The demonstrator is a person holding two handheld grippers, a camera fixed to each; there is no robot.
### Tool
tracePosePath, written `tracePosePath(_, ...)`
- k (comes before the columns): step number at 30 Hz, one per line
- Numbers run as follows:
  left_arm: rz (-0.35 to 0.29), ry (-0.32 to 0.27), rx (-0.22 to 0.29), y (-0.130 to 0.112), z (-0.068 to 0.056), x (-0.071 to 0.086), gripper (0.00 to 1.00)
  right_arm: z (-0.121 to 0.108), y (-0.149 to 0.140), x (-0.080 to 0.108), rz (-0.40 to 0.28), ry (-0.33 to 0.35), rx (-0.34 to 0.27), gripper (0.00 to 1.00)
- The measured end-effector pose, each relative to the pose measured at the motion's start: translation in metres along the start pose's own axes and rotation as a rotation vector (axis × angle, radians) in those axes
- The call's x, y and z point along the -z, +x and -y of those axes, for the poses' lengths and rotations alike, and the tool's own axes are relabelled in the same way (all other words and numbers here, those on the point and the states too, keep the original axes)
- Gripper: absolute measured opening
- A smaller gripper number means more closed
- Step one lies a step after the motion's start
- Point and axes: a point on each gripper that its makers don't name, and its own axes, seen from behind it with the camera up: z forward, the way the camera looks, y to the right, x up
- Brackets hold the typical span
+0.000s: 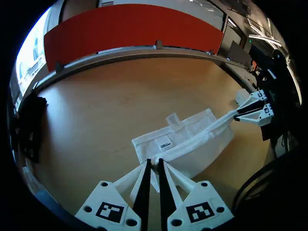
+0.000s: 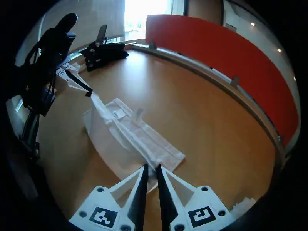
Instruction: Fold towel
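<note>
A white towel [image 1: 188, 138] lies partly folded on the wooden table [image 1: 115, 104], with a label patch on its upper layer. My left gripper [image 1: 154, 163] is shut on the towel's near corner, the cloth pinched between its black fingers. In this view the right gripper [image 1: 235, 114] shows farther off, shut on the opposite corner, and the lifted edge stretches between the two. In the right gripper view, my right gripper [image 2: 151, 168] pinches the towel [image 2: 131, 134] at its near end. The left gripper [image 2: 91, 93] holds the far end, with a person behind it.
A red partition [image 1: 131, 29] runs along the table's far edge. A dark bag [image 2: 106, 52] sits at the table's far corner in the right gripper view. Crumpled white material [image 2: 244, 204] lies at the lower right. A black chair [image 1: 29, 127] stands at the left.
</note>
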Motion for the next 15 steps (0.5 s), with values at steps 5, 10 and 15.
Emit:
tracePosePath(5, 0.008, 0.007, -0.01, 0.0, 0.004, -0.008, 0.13, -0.002, 0.0, -0.007, 0.008, 0.002, -0.005, 0.16)
tracePosePath(10, 0.018, 0.007, -0.011, -0.002, 0.007, -0.014, 0.13, -0.002, -0.003, -0.012, 0.019, 0.006, -0.006, 0.17)
tracePosePath(15, 0.026, 0.005, -0.015, -0.005, 0.008, -0.019, 0.13, -0.003, -0.007, -0.016, 0.031, 0.005, -0.004, 0.17)
